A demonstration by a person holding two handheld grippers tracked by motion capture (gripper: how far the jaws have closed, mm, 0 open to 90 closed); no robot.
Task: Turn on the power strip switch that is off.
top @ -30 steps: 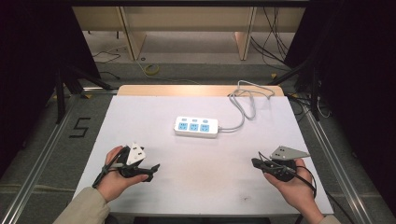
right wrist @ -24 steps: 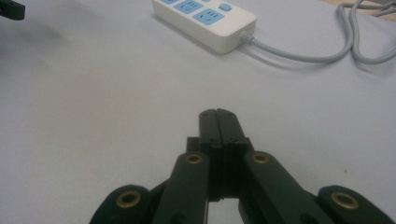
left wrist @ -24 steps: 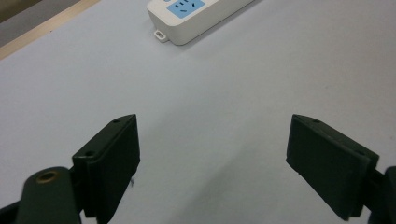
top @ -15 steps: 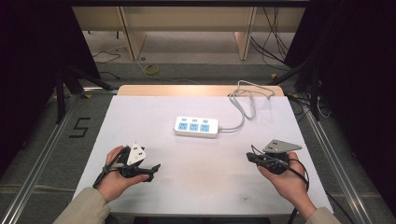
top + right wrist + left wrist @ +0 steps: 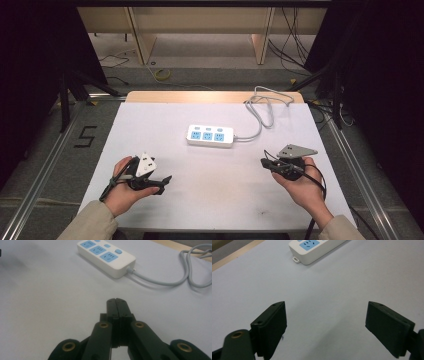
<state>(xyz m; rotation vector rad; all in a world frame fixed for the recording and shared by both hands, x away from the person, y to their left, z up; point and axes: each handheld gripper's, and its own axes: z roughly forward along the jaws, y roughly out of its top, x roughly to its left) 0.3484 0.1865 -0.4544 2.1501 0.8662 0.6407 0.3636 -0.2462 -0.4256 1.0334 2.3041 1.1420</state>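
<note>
Power strip (image 5: 210, 135) lies flat mid-desk (image 5: 215, 200), sockets up, its grey cable (image 5: 260, 117) trailing off the strip's right end toward the far edge. Left gripper (image 5: 162, 181), near-left of the strip: fingers spread wide, nothing between them. Right gripper (image 5: 264, 162), near-right of the strip: fingers pressed together, empty. Recommended: spread the right fingers before closing in, approach the strip's cable end low, and steady its far end with the left.

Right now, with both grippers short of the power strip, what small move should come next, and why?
Probably open the right gripper: its fingers are pressed together with nothing between them, while the left gripper is wide open. The power strip lies untouched ahead on the table.
</note>
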